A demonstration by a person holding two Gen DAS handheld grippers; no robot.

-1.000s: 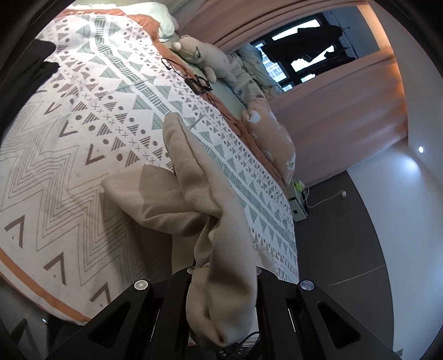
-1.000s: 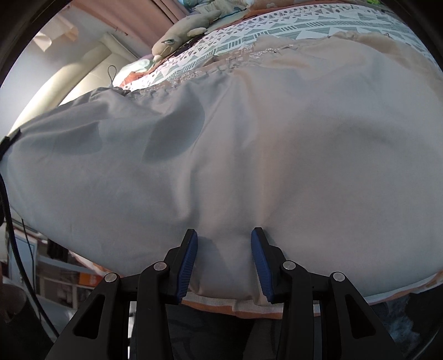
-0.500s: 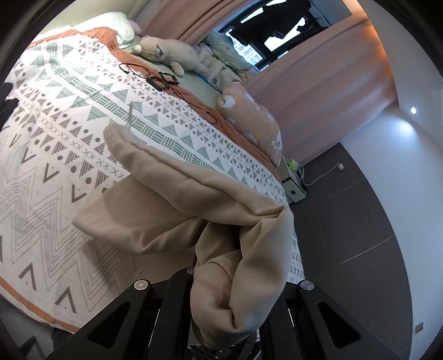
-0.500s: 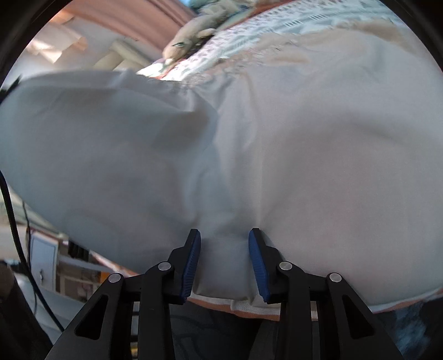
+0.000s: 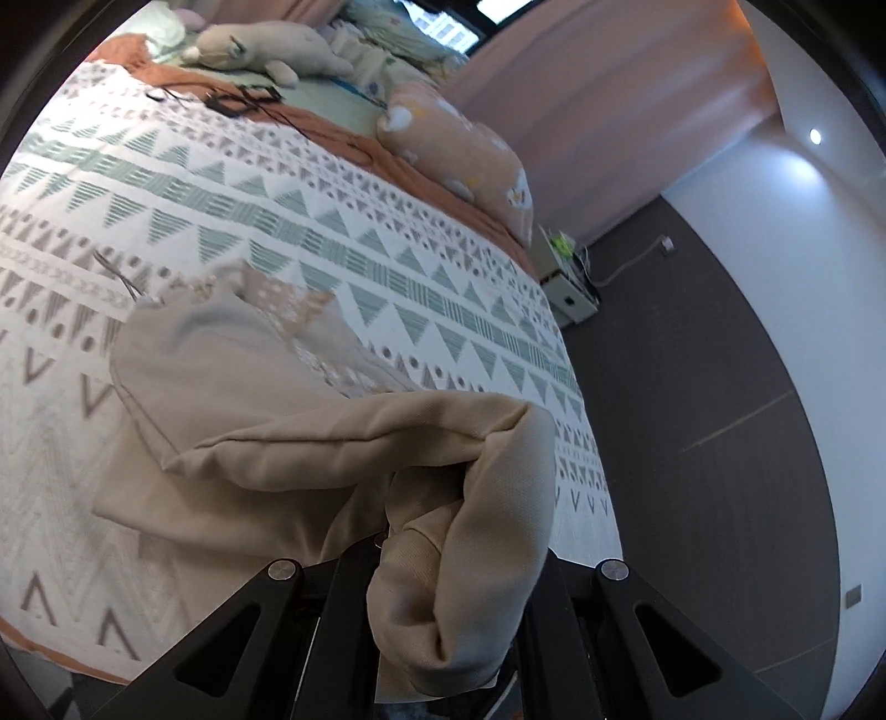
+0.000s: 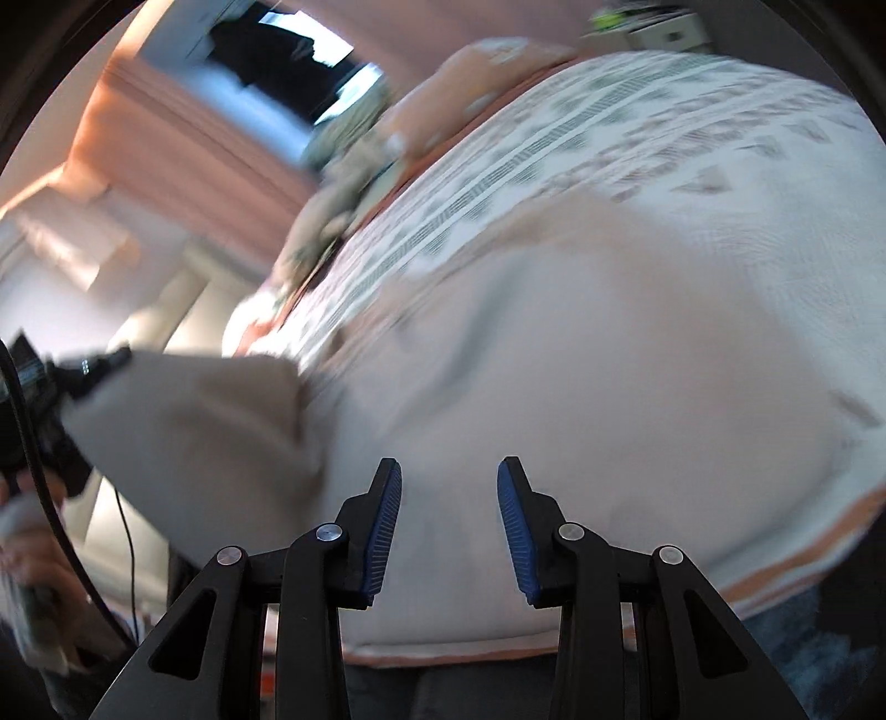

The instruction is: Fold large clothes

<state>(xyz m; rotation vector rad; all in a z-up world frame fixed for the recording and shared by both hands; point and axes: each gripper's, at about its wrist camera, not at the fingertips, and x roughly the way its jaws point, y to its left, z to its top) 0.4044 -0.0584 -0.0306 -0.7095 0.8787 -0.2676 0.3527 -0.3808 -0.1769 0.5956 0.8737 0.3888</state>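
A large beige garment [image 5: 266,410] lies on the patterned bedspread [image 5: 387,232]. My left gripper [image 5: 454,598] is shut on a bunched fold of it and holds that end raised over the rest. In the right wrist view the garment [image 6: 581,360] spreads flat across the bed, blurred by motion. My right gripper [image 6: 448,498] is open with its blue pads [image 6: 382,526] apart, and nothing is between them. The left gripper with the lifted fold [image 6: 183,421] shows at the left of that view.
Plush toys [image 5: 266,44] and an orange pillow [image 5: 459,149] lie at the head of the bed. A black cable and glasses [image 5: 238,99] rest near them. Pink curtains [image 5: 598,99] and dark floor [image 5: 692,387] are on the right. The bed's orange edge [image 6: 803,576] is close.
My right gripper has let go of the garment and opened. My left gripper has carried its fold further across the garment, which now lies doubled.
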